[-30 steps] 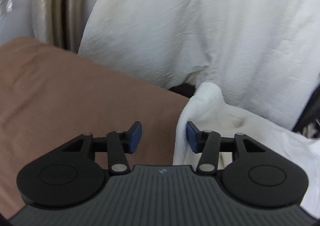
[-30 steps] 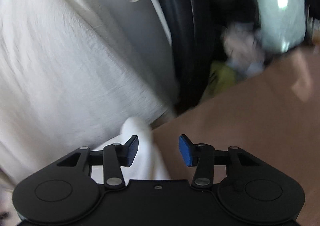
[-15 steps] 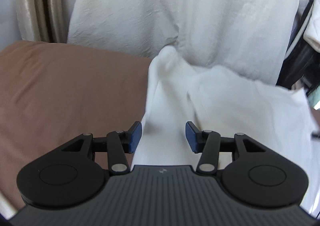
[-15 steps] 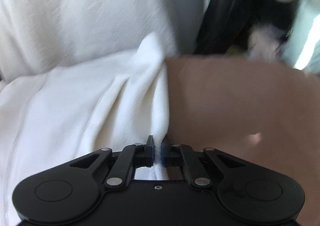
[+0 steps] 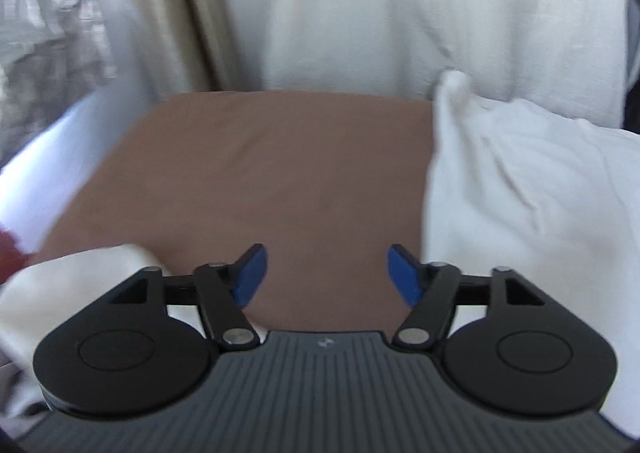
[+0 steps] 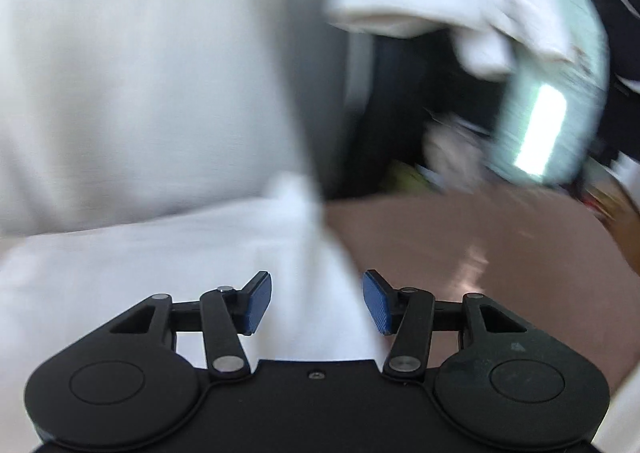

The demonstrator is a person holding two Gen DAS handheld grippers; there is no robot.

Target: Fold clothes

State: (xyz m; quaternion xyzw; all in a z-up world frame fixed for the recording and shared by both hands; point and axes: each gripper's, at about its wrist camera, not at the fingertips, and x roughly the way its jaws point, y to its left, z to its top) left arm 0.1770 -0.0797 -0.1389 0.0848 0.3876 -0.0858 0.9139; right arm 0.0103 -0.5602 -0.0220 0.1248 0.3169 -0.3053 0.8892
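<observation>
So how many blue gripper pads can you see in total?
4: two on the left gripper over the brown surface, two on the right gripper above the white cloth.

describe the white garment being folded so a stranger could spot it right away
Find the brown bed cover. The white garment lies crumpled on its right side, below the hanging cream sheet. It is brighter white than the sheet, and one corner pokes up in a small peak.

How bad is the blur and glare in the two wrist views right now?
Left wrist view: mild motion blur on the curtain and the white garment; the brown bedsheet is soft and evenly lit; the left gripper is sharp. Right wrist view: heavy smear across the background, a blown-out highlight on a pale green object; only the right gripper is crisp.
</observation>
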